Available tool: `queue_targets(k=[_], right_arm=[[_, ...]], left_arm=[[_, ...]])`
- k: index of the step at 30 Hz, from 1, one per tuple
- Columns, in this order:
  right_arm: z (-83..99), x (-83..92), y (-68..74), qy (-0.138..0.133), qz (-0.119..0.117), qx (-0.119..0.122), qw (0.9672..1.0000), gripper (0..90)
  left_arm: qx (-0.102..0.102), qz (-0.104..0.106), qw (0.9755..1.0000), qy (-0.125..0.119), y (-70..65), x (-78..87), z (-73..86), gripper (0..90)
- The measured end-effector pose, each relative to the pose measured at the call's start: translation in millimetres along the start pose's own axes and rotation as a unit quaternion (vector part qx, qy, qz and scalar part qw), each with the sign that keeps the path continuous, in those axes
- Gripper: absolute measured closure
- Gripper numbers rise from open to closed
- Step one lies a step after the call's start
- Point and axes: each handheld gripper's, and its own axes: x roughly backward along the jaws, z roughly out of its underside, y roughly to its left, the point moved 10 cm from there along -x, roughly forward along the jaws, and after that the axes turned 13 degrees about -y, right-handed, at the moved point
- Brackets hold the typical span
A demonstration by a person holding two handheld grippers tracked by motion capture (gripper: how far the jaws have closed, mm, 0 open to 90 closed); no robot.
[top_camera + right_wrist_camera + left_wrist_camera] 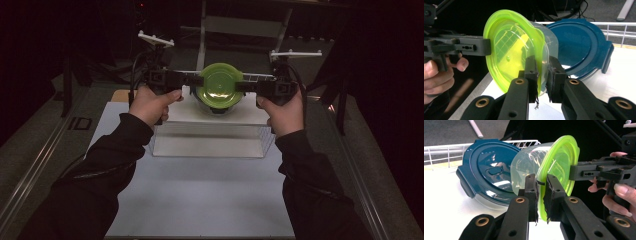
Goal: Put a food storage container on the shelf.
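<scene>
Tools, left (197, 80) and right (240, 86), clamp the tub's (529, 167) green lid (220, 85) rim, lifted; setting down, probably, remains.

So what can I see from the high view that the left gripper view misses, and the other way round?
High view alone: both sleeved forearms, the white table and the clear box below the container. Left gripper view alone: the dark blue lidded container lying behind, and the left gripper's pads up close, pinching the lid's rim. Both: the green-lidded container held sideways between the left gripper and the right gripper.
</scene>
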Motion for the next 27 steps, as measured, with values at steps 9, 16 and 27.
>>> queue_targets(k=[9,16,27], right_arm=[[-7.8,-11.1,-11.0,0.012,0.003,-0.023,0.9997,80.1],[-13.3,-15.4,-14.3,0.020,0.007,-0.037,0.9991,78.4],[-21.0,-24.2,-20.0,0.015,0.017,-0.052,0.9984,66.7]], left_arm=[[0.014,-0.015,0.9998,0.003,11.2,-13.0,-7.3,79.4],[0.028,-0.007,0.9995,-0.008,14.6,-16.5,-8.8,77.8],[0.032,-0.023,0.9990,-0.020,19.2,-29.8,-9.8,69.9]])
